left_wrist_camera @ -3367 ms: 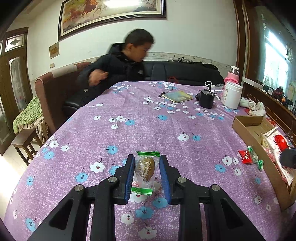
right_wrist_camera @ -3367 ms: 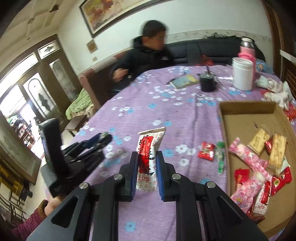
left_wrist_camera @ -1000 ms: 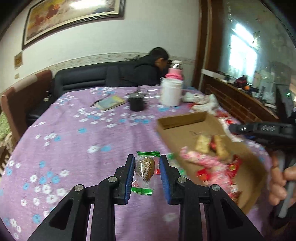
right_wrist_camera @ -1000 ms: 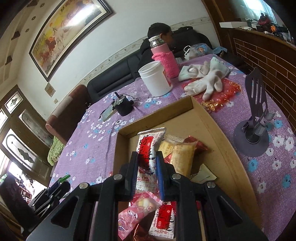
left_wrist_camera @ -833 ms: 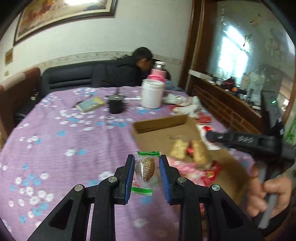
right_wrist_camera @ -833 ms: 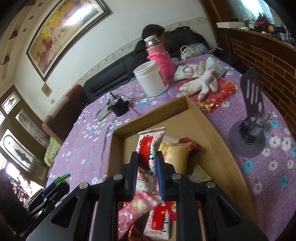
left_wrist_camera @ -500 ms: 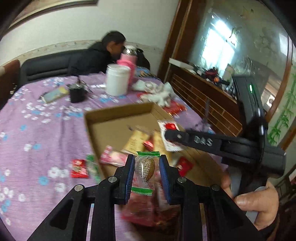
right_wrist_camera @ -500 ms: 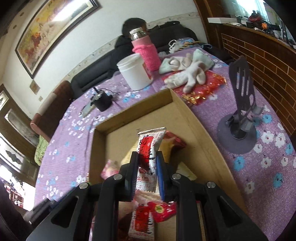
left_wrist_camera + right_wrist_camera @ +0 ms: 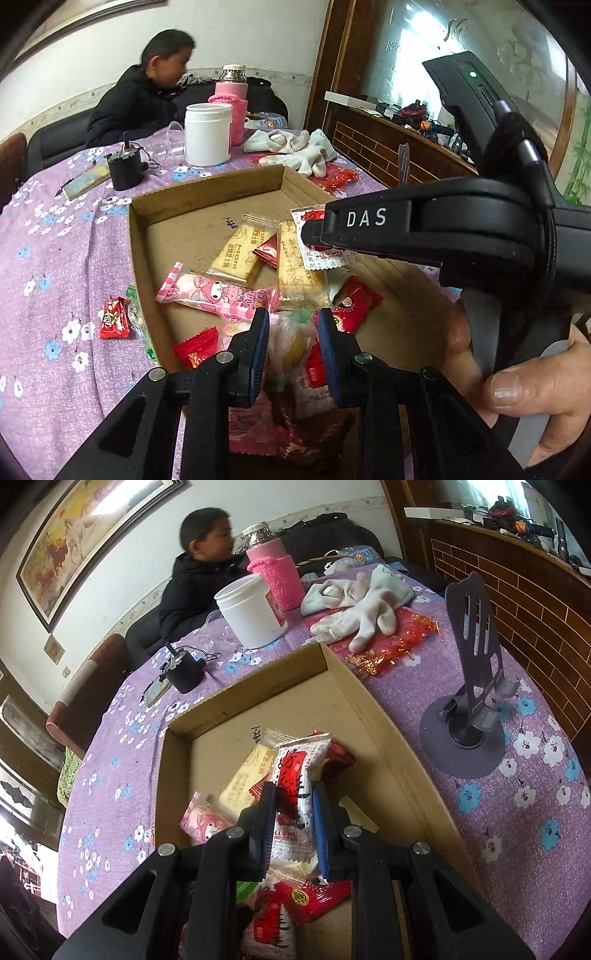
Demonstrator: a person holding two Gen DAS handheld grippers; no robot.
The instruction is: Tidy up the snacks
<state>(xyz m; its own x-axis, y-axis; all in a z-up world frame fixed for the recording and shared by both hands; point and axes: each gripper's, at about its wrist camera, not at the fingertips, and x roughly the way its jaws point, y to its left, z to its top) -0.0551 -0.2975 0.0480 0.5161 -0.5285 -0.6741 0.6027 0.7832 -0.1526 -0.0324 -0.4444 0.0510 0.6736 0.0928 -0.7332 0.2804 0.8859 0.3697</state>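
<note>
An open cardboard box on the purple flowered tablecloth holds several wrapped snacks. My left gripper hangs over the box's near end, shut on a clear-wrapped brown snack with green ends, which looks blurred. My right gripper is shut on a red-and-white packet and is tilted down over the middle of the box. In the left wrist view the right gripper reaches in from the right with that packet in its jaws. A pink cartoon packet and biscuit packets lie underneath.
A small red candy lies on the cloth left of the box. Behind the box are a white jar, pink bottle, white gloves and black cup. A grey phone stand stands right of it. A person sits on the sofa.
My left gripper has swung right from the open tablecloth to above the box, carrying its snack. My right gripper has tipped and sunk a little over the box with its packet.
</note>
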